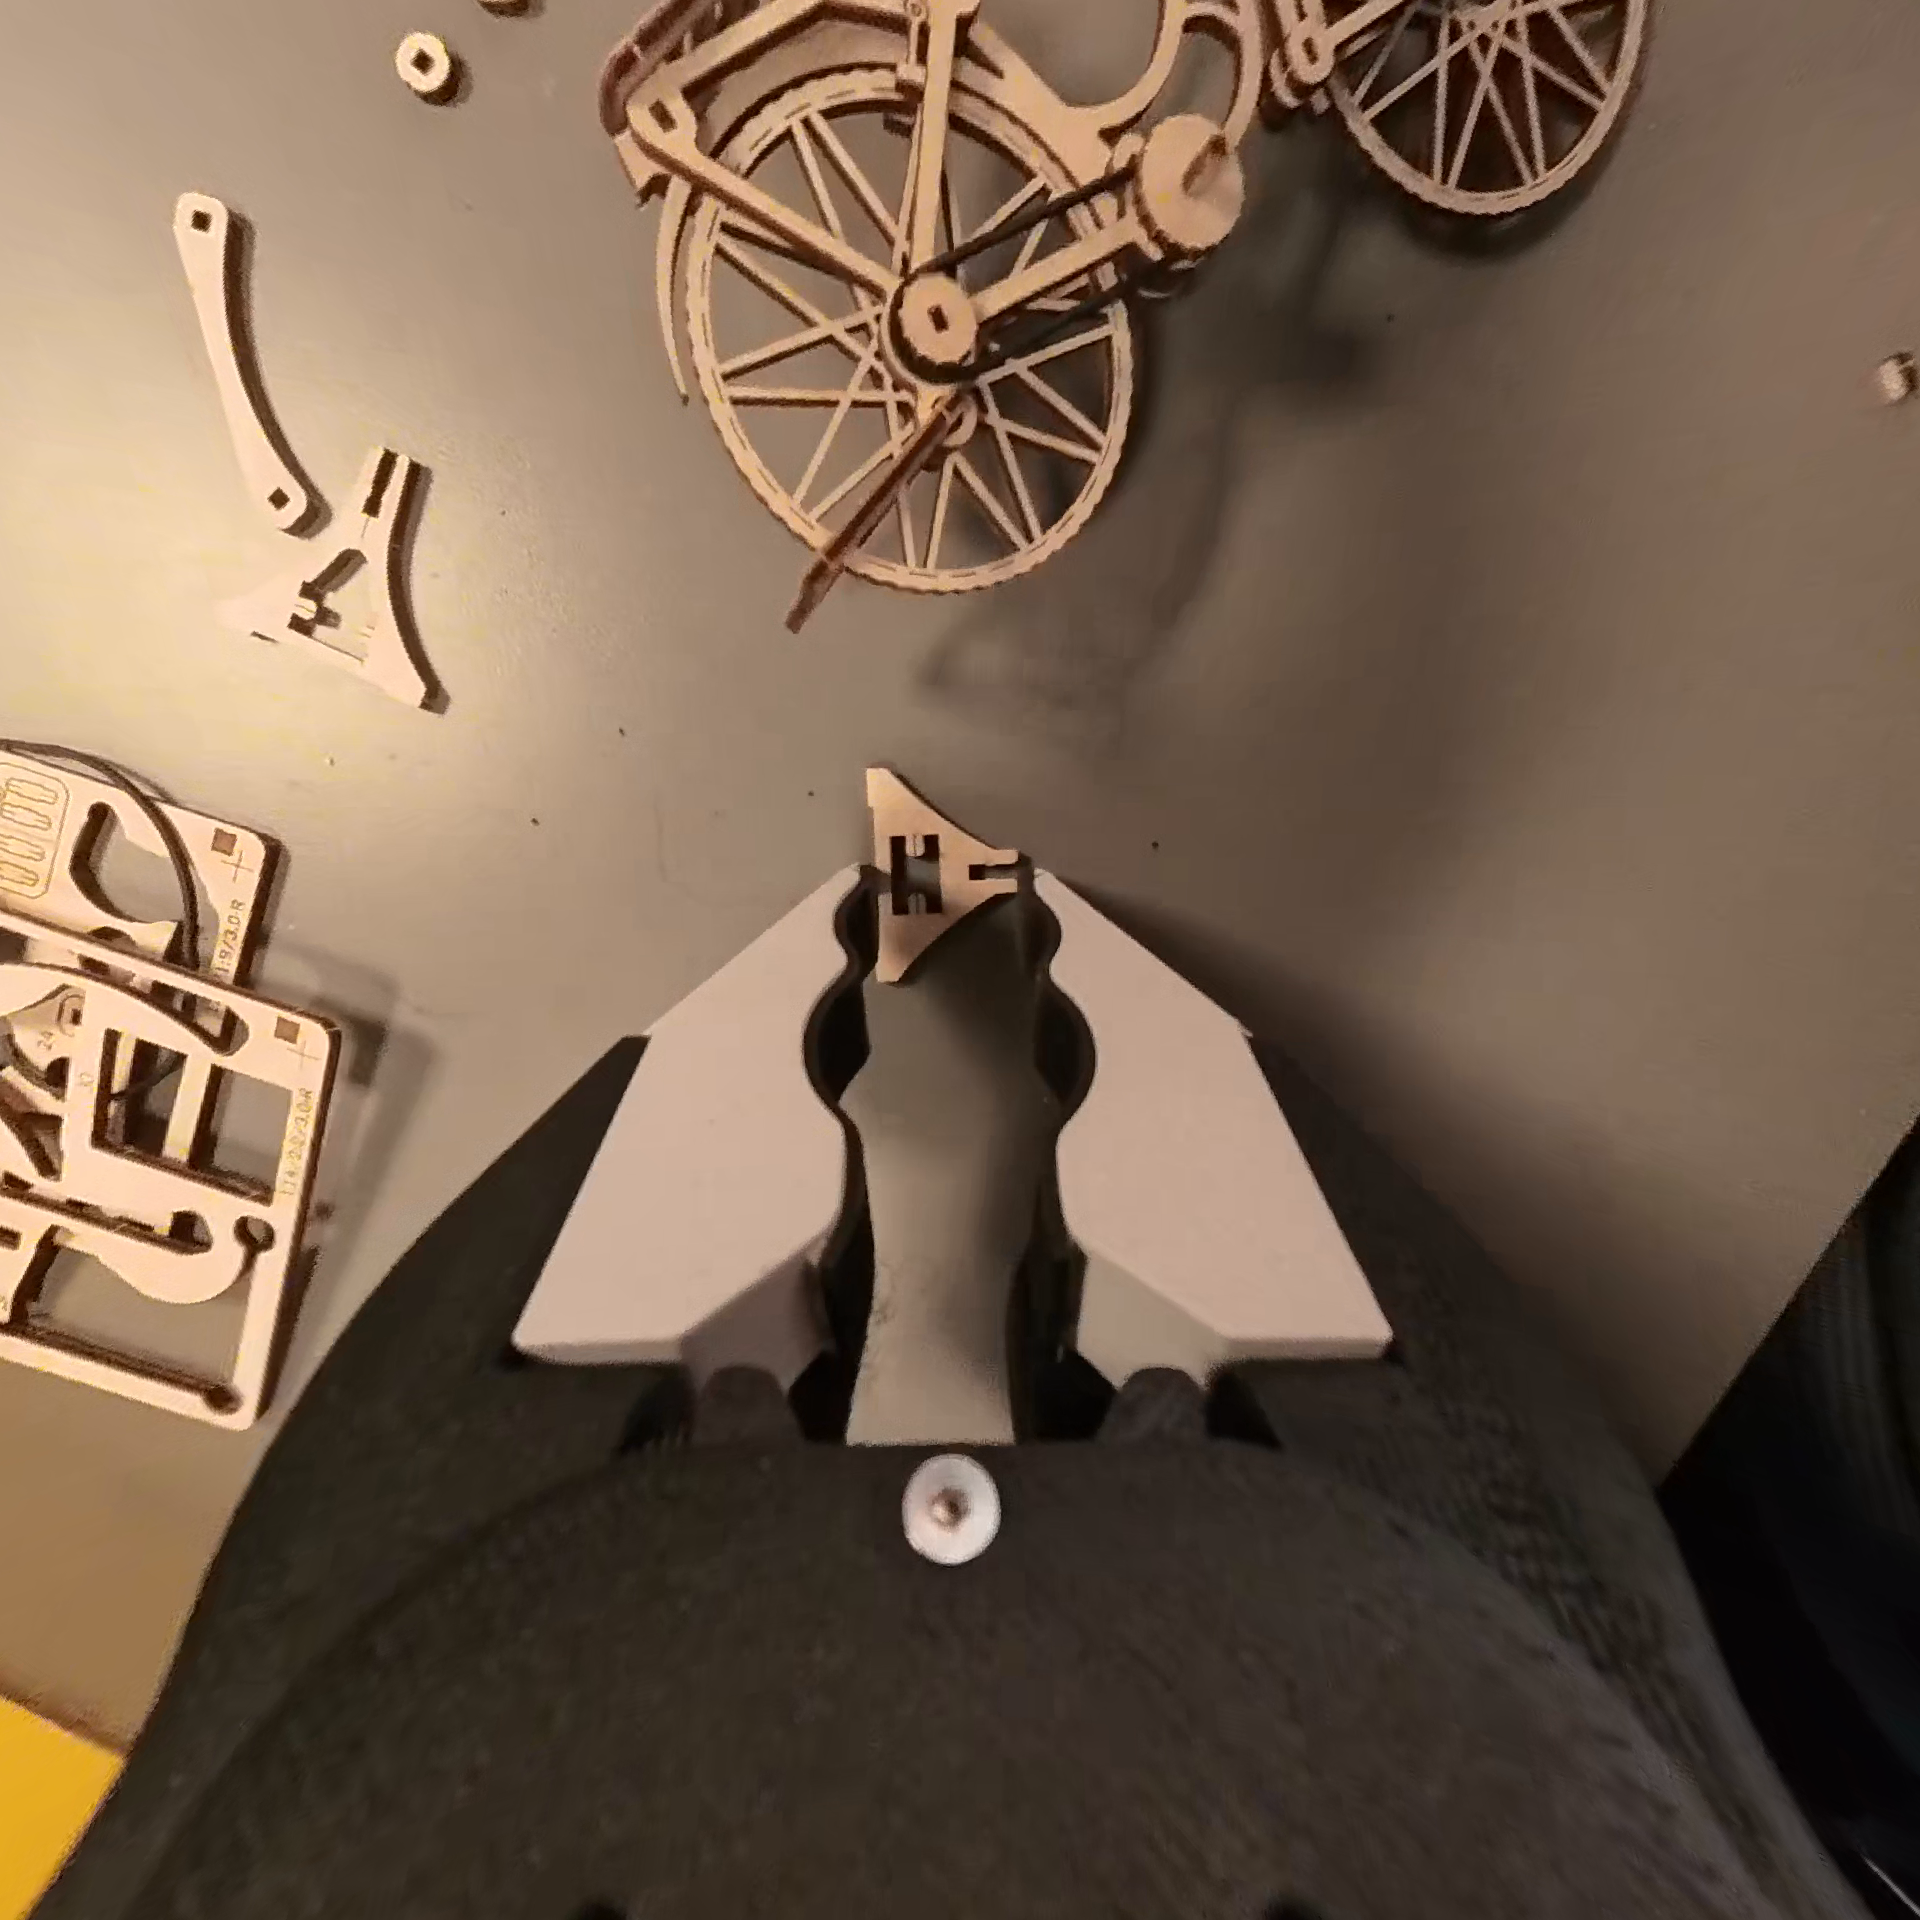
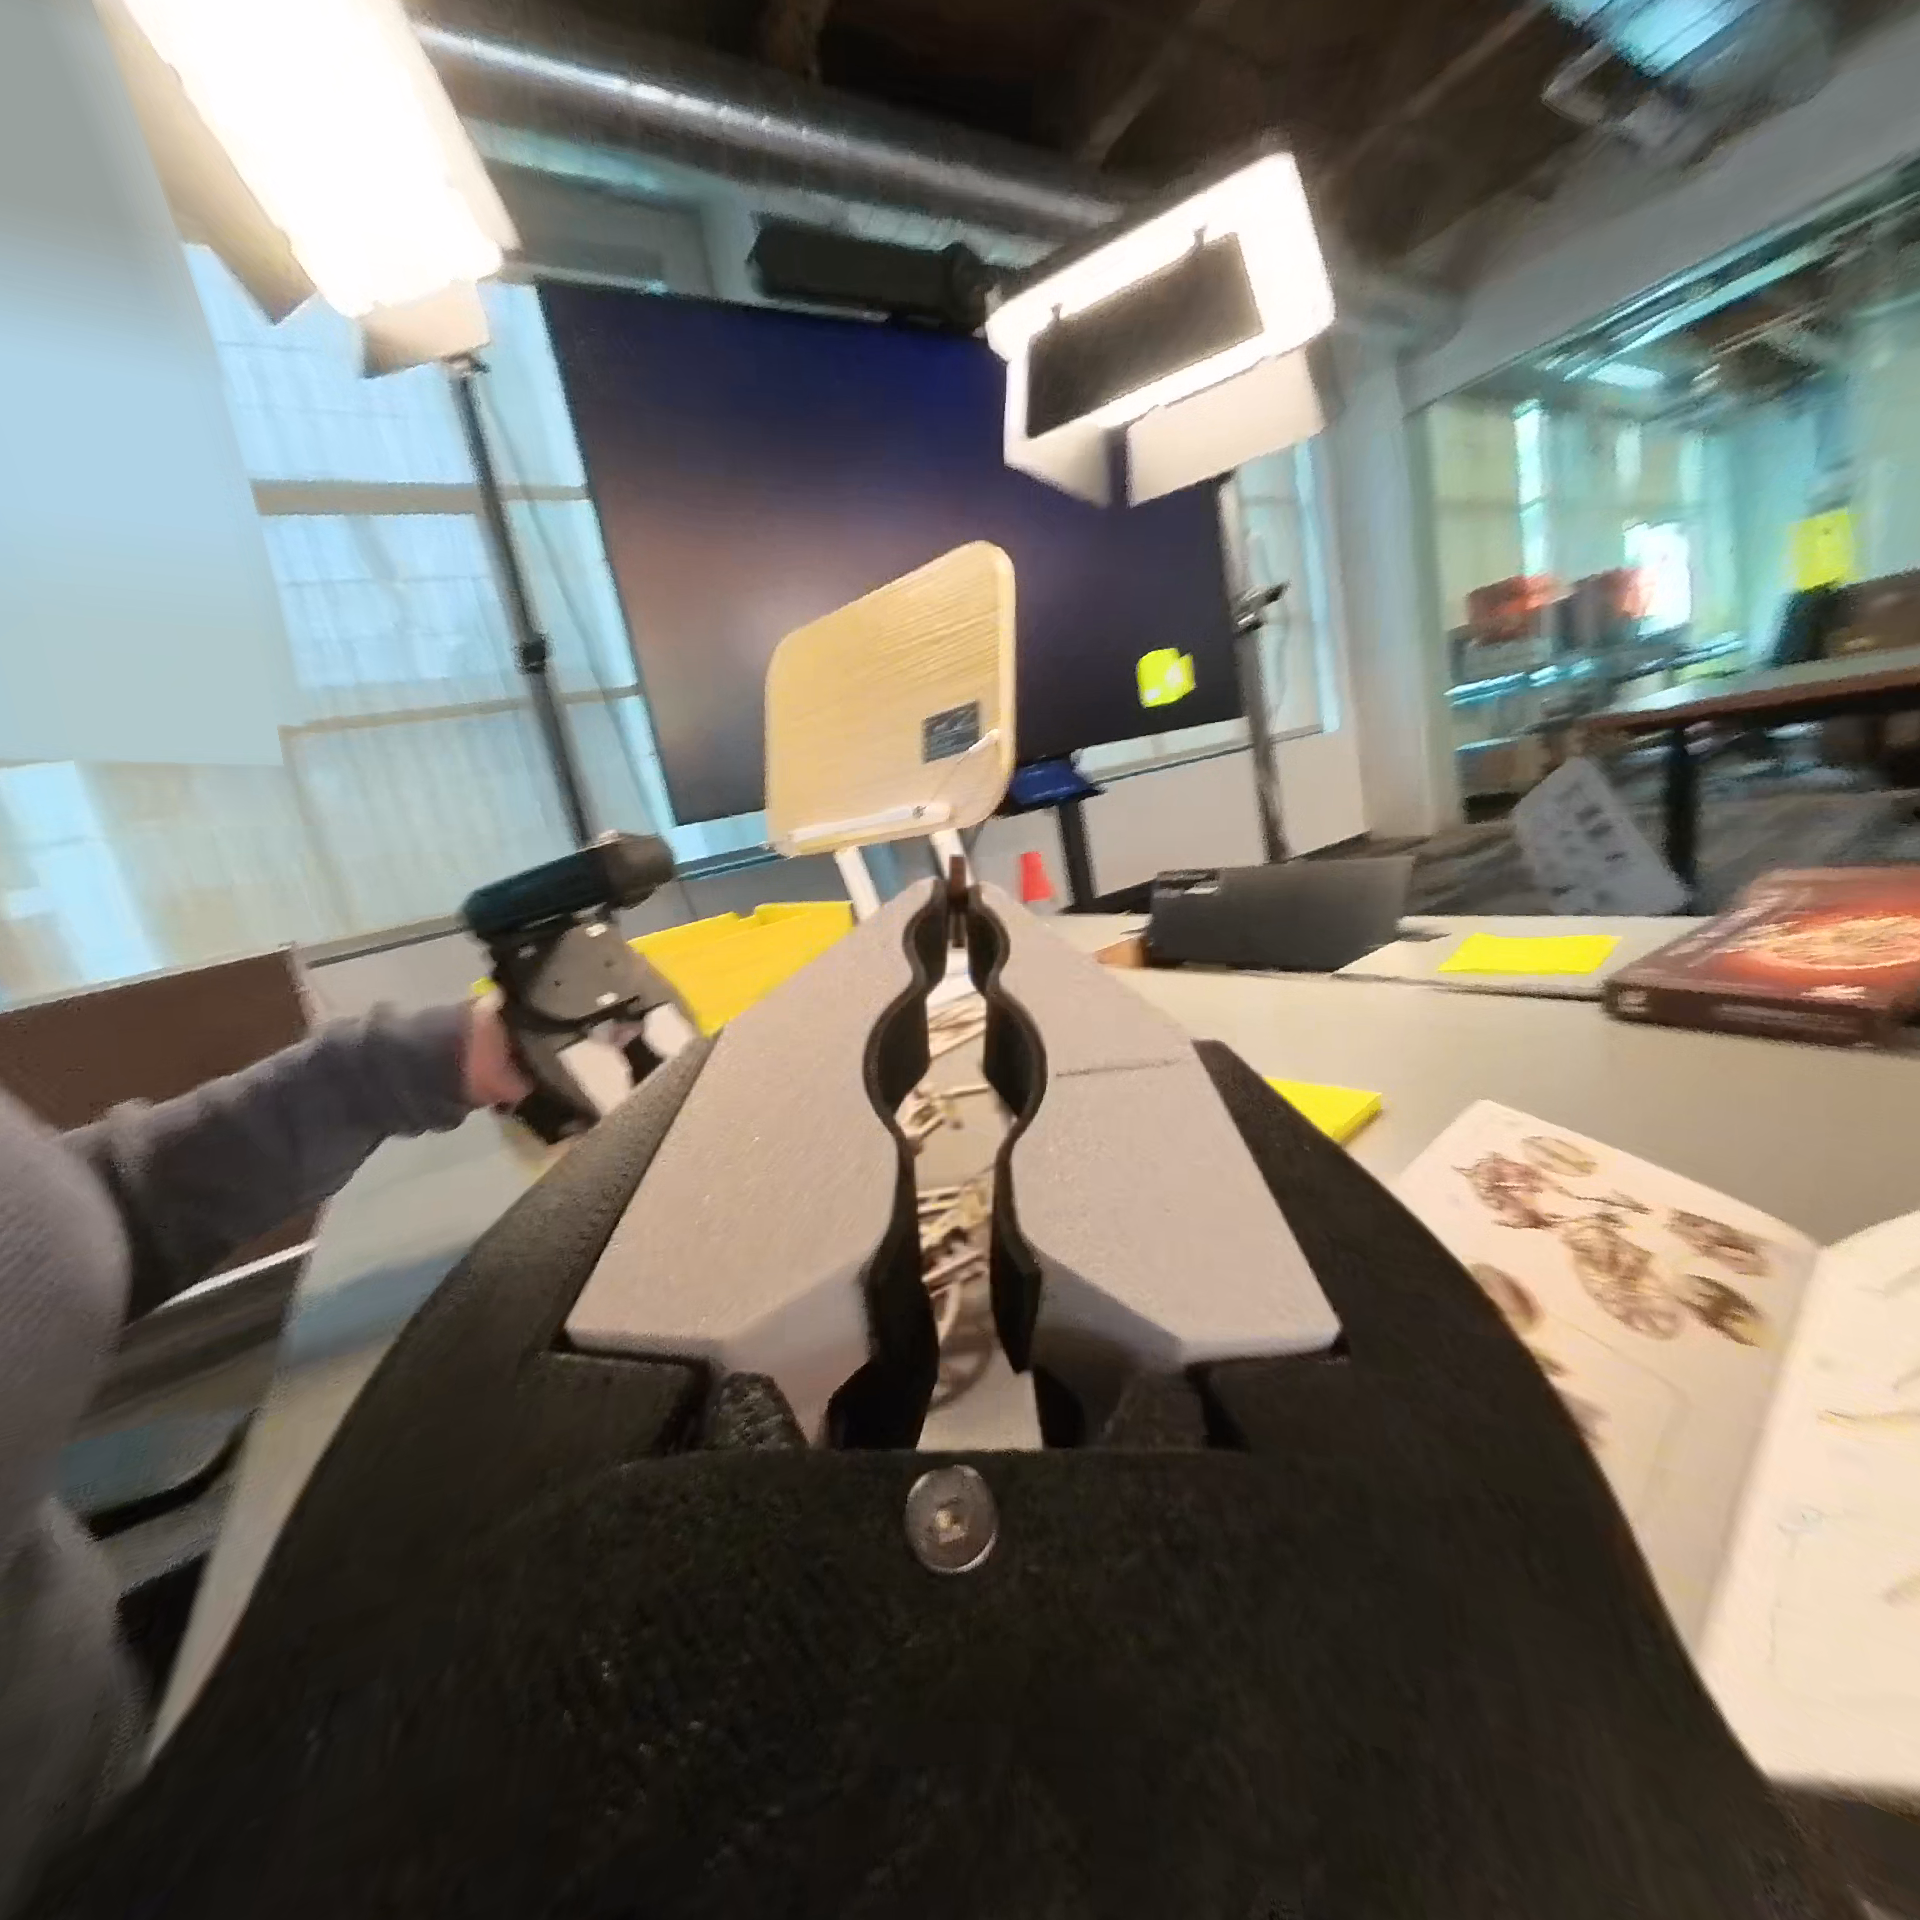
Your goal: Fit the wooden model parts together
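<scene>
In the left wrist view my left gripper [image 1: 943,883] is shut on a small flat wooden part [image 1: 928,868] with notched slots, held at the fingertips just above the grey table. A wooden bicycle model [image 1: 914,312] lies flat ahead of it. In the right wrist view my right gripper [image 2: 954,896] is raised and tilted up towards the room, shut on a thin small wooden part [image 2: 954,871] seen edge-on at the tips. The left gripper [image 2: 566,951], held by a hand, shows at the left, low over the table. Some wooden parts [image 2: 940,1226] show blurred through the finger gap.
Loose parts lie left of the bicycle: a curved arm [image 1: 234,353], a triangular bracket [image 1: 343,592], a washer [image 1: 426,64]. Punched wooden sheets [image 1: 135,1122] lie at the left edge. An open instruction booklet [image 2: 1558,1371], a box [image 2: 1787,966], yellow notes [image 2: 1527,951] and a laptop [image 2: 1278,914] are to the right. My right fingertips sit around 30 cm from my left ones. The triangular bracket [image 1: 343,592] lies some 11 cm from my left tips, 35 cm from my right tips.
</scene>
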Demonstrator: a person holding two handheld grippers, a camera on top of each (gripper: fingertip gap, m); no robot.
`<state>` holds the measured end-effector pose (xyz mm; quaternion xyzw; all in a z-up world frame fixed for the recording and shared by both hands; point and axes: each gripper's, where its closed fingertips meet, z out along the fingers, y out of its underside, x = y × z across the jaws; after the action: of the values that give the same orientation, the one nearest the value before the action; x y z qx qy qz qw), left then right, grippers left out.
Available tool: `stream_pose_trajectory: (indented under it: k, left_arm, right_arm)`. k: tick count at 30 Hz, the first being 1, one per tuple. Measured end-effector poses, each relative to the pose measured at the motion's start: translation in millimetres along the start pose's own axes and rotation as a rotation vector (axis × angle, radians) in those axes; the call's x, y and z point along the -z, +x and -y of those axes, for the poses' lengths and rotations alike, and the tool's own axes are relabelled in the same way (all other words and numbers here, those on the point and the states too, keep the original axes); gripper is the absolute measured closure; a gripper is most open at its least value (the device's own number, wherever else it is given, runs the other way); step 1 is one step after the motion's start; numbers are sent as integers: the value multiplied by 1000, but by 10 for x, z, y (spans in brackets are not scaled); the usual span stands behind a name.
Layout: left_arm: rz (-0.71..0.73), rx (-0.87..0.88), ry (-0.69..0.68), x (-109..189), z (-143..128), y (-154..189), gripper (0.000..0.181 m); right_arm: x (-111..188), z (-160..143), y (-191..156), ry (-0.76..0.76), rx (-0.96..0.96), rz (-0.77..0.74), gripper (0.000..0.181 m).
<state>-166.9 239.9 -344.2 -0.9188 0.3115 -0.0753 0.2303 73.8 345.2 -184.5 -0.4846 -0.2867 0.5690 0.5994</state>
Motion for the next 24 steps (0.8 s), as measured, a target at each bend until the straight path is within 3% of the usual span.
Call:
stream_pose_trajectory:
  k: [8, 24]
  left_arm:
    - [-9, 25, 77, 55, -16, 18, 156]
    - [-47, 84, 481, 324, 465, -215, 156]
  right_arm:
    - [467, 391, 515, 159, 194, -458, 181]
    - [397, 316, 554, 125, 187, -467, 181]
